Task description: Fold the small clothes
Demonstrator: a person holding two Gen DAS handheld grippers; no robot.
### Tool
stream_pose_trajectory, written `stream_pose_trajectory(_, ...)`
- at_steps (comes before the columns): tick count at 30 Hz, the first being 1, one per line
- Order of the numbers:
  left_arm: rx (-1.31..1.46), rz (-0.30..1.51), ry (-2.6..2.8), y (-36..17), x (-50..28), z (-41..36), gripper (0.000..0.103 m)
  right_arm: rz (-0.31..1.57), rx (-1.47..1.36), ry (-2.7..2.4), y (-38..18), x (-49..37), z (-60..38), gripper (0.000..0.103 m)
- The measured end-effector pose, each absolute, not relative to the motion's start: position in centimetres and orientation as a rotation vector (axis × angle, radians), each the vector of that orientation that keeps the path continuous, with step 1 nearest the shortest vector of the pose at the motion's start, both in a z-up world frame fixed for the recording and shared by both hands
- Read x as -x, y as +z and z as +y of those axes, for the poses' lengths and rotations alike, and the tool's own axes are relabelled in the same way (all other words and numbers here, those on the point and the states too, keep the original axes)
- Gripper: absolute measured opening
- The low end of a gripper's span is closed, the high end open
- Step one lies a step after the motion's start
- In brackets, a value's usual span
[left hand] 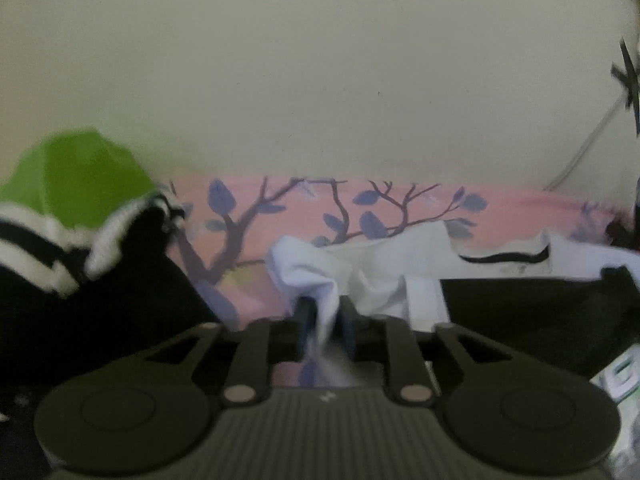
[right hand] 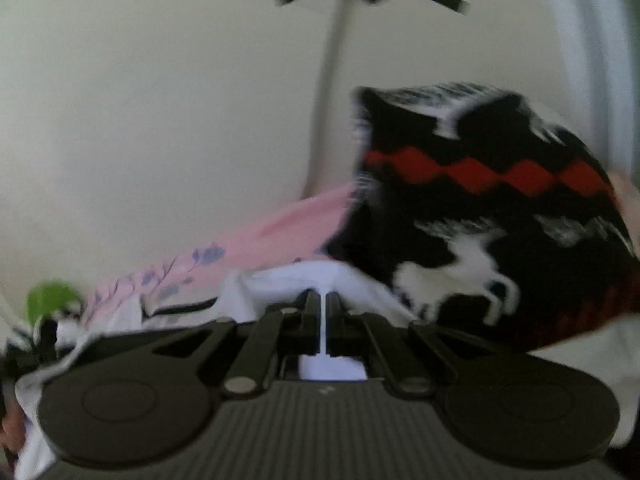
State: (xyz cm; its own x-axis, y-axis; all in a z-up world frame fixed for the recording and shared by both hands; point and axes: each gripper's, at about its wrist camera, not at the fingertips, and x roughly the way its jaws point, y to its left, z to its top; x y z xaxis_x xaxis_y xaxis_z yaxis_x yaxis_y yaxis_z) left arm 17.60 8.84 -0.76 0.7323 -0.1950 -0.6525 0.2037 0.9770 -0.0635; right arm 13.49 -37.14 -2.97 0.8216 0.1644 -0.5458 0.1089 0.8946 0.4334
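Fingers [left hand: 305, 322] of both grippers, left gripper [left hand: 325, 326] and right gripper [right hand: 323, 320], clamped on one white garment [left hand: 384, 276].

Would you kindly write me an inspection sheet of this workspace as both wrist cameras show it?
Surface: pink sheet printed with purple branches, lying under the clothes.
Job's things: white garment, crumpled, pinched at two places.
Clutter: green cloth and a black-and-white striped knit at left; black knit with red diamonds and white horses at right.
Grippers: left gripper shut on white fabric; right gripper shut on a thin white fold.
Cables: thin grey line on the wall, possibly a cable.
Surroundings: plain cream wall; grey pole with black cross-arms.
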Motion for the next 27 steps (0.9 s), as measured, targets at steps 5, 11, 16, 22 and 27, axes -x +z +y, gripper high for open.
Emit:
stream_pose_trajectory(5, 0.099, 0.618, -0.214, 2.8, -16.2, 10.9, 0.031, 0.461, -0.479, 0.03, 0.7, -11.1, -36.4, 0.047)
stream_pose_trajectory(11, 0.086, 0.615, -0.435, 3.2, -14.4, 7.5, 0.022, 0.638, -0.373, 0.333, 0.1, -14.2, -29.7, 0.041)
stream_pose_trajectory(16, -0.073, 0.73, -0.468, -1.4, -14.9, 4.4, 0.017, 0.735, -0.21, 0.09, -2.9, -13.6, -30.4, 0.0)
stream_pose_trajectory(22, -0.252, 0.643, -0.419, -2.1, -13.4, 2.0, 0.015, 0.69, -0.395, 0.066, -1.3, -9.2, -35.1, 0.0)
stream_pose_trajectory(27, -0.184, 0.629, -0.429, 0.0, -12.6, 2.5, 0.021, 0.533, -0.498, -0.083, 2.3, -1.9, -40.1, 0.0)
